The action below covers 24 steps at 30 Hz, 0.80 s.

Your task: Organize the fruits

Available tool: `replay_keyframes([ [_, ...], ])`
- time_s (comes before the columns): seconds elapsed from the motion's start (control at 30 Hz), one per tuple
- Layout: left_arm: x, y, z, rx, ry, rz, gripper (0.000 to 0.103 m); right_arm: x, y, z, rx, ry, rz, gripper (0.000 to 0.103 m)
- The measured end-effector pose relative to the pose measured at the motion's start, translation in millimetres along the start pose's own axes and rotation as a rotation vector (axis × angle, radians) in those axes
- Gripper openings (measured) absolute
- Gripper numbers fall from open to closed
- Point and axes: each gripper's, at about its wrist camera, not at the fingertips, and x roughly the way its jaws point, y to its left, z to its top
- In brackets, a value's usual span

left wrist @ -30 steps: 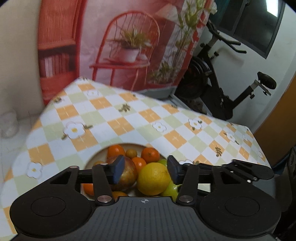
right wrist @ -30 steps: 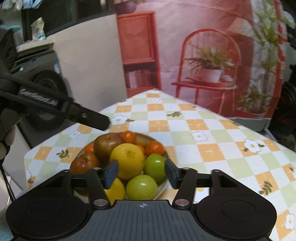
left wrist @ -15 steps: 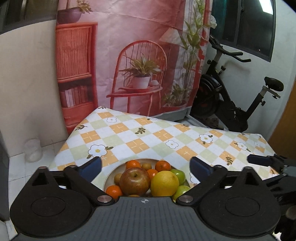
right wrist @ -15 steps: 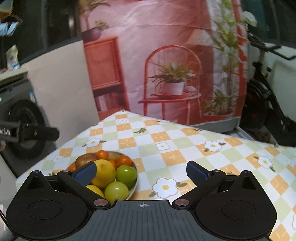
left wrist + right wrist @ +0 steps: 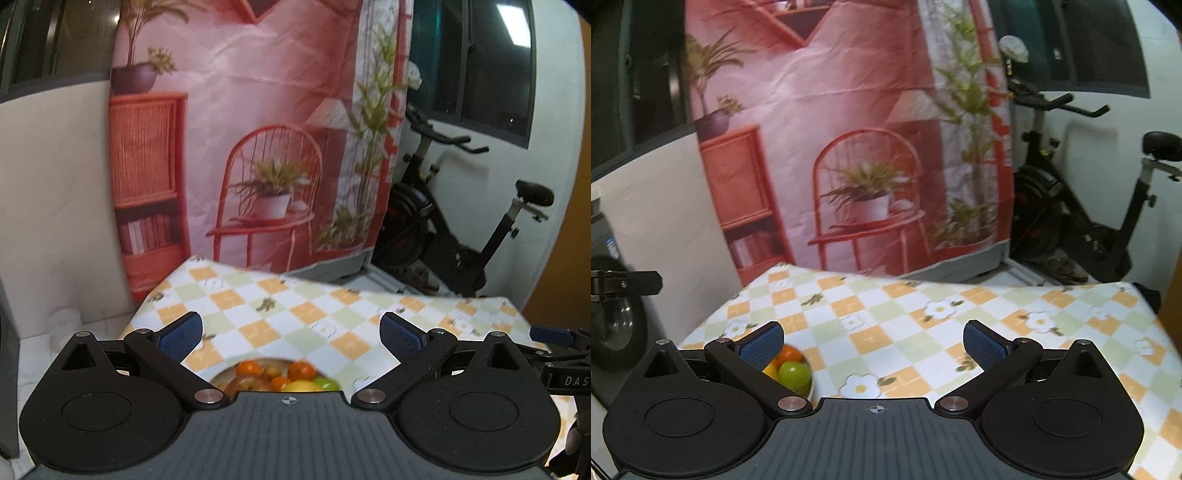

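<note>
Left gripper point(image 5: 291, 334): its jaws are wide open, with nothing between them. They have just been opening. It hangs above the bench and points down a little.
Right gripper point(image 5: 873, 341): its jaws are wide open too, and hold nothing. They have just been opening as well.
Bench point(image 5: 923, 295): it has a cloth with orange, green and white squares and small white flowers.
Bowl point(image 5: 812, 384): it sits on the bench near the left edge. In the left wrist view it is low in the middle, half hidden by the gripper body. In the right wrist view it peeks out by the left finger.
Fruits point(image 5: 280, 376): they are piled in the bowl. There are small orange ones, a yellow one, a green one and a reddish one that may be an apple, but the picture is blurry there.
Green fruit point(image 5: 793, 372): it lies at the front of the bowl, next to an orange one.
Behind the bench: a big pink wall cloth point(image 5: 258, 129) with a painted red chair and a plant.
Exercise bike point(image 5: 454, 236): it stands on the floor to the right of the wall cloth, well away from the fruits.
</note>
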Motion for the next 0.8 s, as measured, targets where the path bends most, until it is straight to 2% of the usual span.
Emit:
replay_keyframes([
  [0.2, -19, -24, 21, 0.039, -0.056, 0.033, 0.103, -25, -6, 24, 0.007, -0.042, -0.055, 0.103],
  [0.4, -40, -41, 37, 0.034, -0.101, 0.009, 0.103, -42, -6, 43, -0.004, -0.065, -0.097, 0.103],
  [0.6, -48, -52, 36, 0.054, -0.11, 0.018, 0.103, -51, -2, 45, -0.025, -0.066, -0.117, 0.103],
  [0.8, -44, -50, 32, 0.047, -0.084, 0.01, 0.103, -54, -1, 43, -0.026, -0.06, -0.133, 0.103],
])
